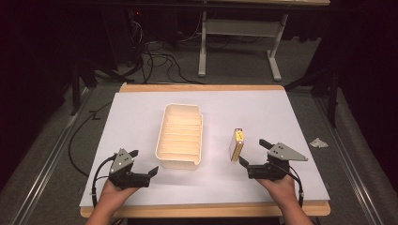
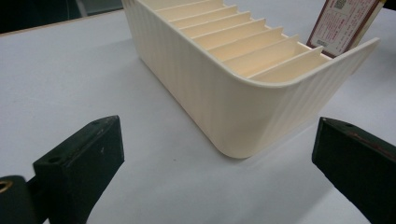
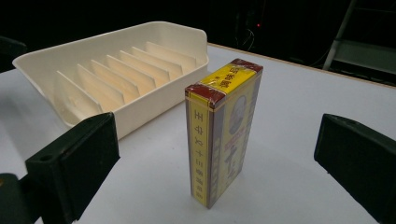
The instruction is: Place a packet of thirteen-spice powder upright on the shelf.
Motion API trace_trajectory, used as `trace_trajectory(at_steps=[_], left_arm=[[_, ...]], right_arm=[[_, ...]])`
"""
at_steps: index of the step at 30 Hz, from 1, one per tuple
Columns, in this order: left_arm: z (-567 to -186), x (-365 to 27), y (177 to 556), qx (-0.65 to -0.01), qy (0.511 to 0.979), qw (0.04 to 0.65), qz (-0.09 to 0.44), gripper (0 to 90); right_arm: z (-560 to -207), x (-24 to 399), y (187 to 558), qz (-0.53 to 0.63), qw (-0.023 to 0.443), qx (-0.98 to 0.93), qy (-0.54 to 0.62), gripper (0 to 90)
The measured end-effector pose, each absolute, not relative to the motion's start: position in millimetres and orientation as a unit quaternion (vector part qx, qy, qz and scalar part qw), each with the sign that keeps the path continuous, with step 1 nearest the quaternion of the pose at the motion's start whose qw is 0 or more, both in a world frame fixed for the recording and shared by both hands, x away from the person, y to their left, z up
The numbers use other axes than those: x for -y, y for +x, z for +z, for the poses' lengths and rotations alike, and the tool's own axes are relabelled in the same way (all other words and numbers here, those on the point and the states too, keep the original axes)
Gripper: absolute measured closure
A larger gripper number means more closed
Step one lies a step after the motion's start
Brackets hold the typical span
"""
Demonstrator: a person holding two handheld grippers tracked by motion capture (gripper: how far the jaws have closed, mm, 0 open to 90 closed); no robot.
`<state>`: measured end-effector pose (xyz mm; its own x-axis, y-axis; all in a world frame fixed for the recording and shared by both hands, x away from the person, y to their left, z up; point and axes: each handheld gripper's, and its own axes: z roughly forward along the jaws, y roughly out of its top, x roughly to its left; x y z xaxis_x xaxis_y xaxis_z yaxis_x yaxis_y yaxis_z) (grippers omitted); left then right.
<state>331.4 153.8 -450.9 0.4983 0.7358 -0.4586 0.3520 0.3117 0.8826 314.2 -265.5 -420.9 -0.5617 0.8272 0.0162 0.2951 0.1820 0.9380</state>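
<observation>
Both wide open on the worktop (image 1: 141, 101): left tool (image 1: 143, 162) near cream tray (image 1: 181, 134), right tool (image 1: 252, 152) beside upright yellow box (image 1: 237, 144).

The cream plastic slotted tray (image 2: 224, 88) had finely ribbed outer walls and a matt, smooth interior. The yellow-and-maroon cardboard box (image 3: 224, 130) looked glossy, perhaps wrapped in clear film. The white table cover (image 1: 141, 117) appeared matt and smooth like paper, over a pale wooden table edge (image 1: 202, 87). The black gripper jaws looked like matt plastic with a slightly rough finish.
</observation>
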Motion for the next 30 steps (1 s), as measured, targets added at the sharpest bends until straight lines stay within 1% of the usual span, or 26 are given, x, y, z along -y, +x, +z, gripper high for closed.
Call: trace_trajectory(at_steps=[9, 15, 20, 26, 30], left_arm=[[-451, -153, 331, -0.479, 0.567, 0.654, 0.146, 2.9], [-451, -154, 331, -0.479, 0.568, 0.653, 0.145, 3.0], [-451, -154, 331, -0.478, 0.569, 0.653, 0.144, 3.0], [-450, -154, 331, -0.479, 0.567, 0.654, 0.145, 3.0], [-451, -155, 330, -0.479, 0.568, 0.653, 0.145, 3.0]], right_arm=[[-422, 257, 323, 0.503, 0.258, -0.724, 0.395, 0.4], [-425, 243, 331, 0.492, 0.256, -0.733, 0.393, 0.8], [-427, 234, 340, 0.490, 0.256, -0.731, 0.400, 3.5], [-429, 232, 349, 0.489, 0.254, -0.728, 0.407, 4.9], [-429, 232, 360, 0.493, 0.253, -0.720, 0.417, 7.8]])
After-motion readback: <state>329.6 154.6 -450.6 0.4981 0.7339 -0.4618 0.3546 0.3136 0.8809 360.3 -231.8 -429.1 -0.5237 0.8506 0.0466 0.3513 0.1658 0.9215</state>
